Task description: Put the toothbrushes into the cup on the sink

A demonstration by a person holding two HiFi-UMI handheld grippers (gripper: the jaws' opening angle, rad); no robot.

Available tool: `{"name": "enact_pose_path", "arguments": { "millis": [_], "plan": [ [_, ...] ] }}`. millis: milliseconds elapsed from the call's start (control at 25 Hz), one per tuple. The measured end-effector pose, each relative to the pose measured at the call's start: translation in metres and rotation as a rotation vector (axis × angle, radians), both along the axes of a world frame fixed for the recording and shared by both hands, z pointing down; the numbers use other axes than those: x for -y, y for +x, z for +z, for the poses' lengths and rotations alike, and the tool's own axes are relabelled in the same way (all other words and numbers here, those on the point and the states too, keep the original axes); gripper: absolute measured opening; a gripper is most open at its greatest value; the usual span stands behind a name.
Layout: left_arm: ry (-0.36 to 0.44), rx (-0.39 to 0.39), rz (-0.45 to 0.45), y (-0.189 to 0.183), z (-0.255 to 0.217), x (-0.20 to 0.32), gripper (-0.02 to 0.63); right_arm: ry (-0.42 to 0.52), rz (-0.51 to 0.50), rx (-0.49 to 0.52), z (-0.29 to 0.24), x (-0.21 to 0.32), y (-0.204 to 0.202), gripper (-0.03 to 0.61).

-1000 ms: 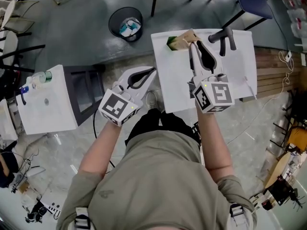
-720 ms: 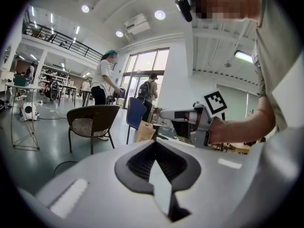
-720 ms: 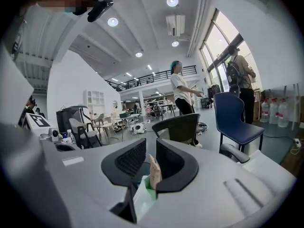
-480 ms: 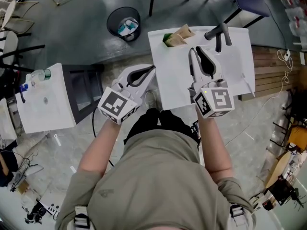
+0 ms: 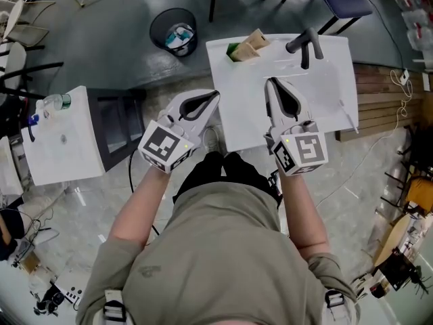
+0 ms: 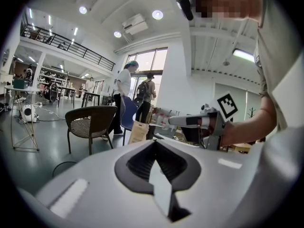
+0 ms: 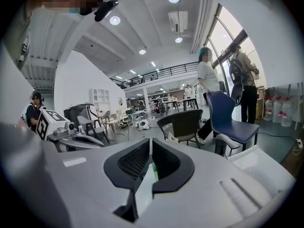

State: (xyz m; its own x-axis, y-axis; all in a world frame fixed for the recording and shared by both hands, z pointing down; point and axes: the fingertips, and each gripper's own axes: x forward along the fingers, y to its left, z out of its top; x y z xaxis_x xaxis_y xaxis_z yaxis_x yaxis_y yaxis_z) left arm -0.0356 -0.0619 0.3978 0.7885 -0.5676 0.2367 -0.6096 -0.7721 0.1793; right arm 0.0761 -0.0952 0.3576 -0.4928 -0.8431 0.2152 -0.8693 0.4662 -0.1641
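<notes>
The left gripper and right gripper are hovering by the white sink, fingers pressed together on nothing I can make out. A thin toothbrush is lying near the sink's right rim, well apart from the tan cup. A poor pinch is risking flicking that slim brush off the rim, or a nudge tipping the cup; no writing is showing, only 2 marker cubes.
</notes>
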Motion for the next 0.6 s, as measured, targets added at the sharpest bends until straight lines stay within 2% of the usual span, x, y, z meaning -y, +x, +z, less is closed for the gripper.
{"name": "enact_pose_path", "arguments": {
  "millis": [600],
  "plan": [
    [0.001,0.005,0.034,0.011,0.001,-0.014,0.006,-0.062,-0.028,-0.021,0.022,-0.036,0.008,0.012]
  ]
}}
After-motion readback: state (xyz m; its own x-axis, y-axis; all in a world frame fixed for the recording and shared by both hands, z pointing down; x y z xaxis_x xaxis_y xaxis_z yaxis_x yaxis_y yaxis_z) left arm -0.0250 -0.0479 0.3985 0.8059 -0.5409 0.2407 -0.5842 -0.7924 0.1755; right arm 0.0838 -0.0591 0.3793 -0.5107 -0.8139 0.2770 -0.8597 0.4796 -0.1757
